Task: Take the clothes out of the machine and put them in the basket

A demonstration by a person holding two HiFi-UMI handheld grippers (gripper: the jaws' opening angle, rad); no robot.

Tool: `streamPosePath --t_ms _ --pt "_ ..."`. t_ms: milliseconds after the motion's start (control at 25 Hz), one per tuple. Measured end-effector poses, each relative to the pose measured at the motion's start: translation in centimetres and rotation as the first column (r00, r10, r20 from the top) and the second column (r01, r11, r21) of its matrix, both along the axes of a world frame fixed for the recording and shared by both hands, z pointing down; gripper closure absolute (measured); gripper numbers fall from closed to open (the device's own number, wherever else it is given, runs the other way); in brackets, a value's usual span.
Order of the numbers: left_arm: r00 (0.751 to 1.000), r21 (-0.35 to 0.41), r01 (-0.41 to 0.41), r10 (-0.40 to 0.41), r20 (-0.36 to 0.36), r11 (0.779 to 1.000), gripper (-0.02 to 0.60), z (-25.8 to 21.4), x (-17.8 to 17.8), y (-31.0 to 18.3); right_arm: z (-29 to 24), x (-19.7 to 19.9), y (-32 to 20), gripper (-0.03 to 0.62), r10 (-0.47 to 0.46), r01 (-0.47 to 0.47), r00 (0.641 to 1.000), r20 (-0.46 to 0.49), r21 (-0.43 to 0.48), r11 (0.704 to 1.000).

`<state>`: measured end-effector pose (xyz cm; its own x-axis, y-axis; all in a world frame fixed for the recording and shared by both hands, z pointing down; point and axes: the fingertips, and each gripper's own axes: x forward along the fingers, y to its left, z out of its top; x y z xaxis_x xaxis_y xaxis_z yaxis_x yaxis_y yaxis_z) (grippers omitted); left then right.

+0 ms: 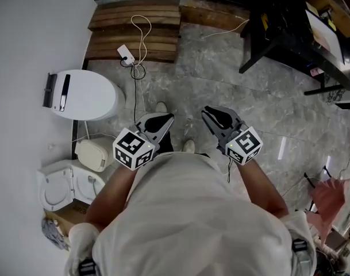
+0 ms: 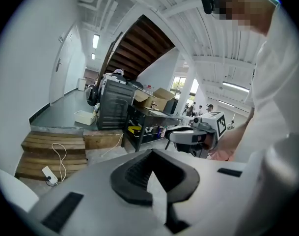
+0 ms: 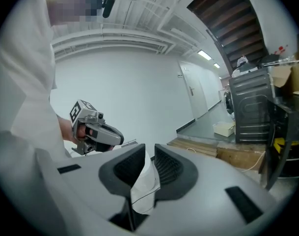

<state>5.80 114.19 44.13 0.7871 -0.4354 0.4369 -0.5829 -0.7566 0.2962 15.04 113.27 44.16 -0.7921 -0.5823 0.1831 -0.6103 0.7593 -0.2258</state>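
I hold both grippers close to my white-shirted chest, above a grey marble floor (image 1: 249,108). My left gripper (image 1: 168,118) is shut and empty, its dark pads meeting at the tip (image 2: 151,154). My right gripper (image 1: 207,114) is also shut with nothing in it, only a sliver showing between its ribbed pads (image 3: 148,149). A dark front-loading machine (image 2: 112,104) stands far off on a raised grey floor, also seen in the right gripper view (image 3: 250,107). A pale low tub (image 2: 85,117) lies beside it. No clothes are visible.
Wooden steps (image 1: 134,30) with a white power strip and cable (image 1: 127,54) rise ahead. A white round-topped appliance (image 1: 83,94) and another with its lid up (image 1: 57,188) stand by the left wall. Dark table legs (image 1: 266,45) and clutter fill the right.
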Motion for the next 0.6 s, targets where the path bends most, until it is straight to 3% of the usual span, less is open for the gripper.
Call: streamPosePath --t_ms 280,480,600 --pt "0.999 -0.01 -0.015 0.015 -0.037 1.0 0.584 0.8 -2.9 -9.2 0.9 -2.3 -9.6 0.457 0.07 -0.072 0.997 -0.041 -0.033 0.997" --pt "0.995 -0.002 -0.055 0.055 -0.078 0.998 0.584 -0.7 -6.3 -18.4 0.2 -5.2 -19.0 0.434 0.134 -0.139 0.988 -0.075 -0.073 0.988" --pt "0.988 -0.024 -0.068 0.064 -0.138 0.997 0.584 -1.4 -9.5 -23.3 0.0 -8.0 -24.8 0.434 0.154 -0.161 0.983 -0.099 -0.068 0.985"
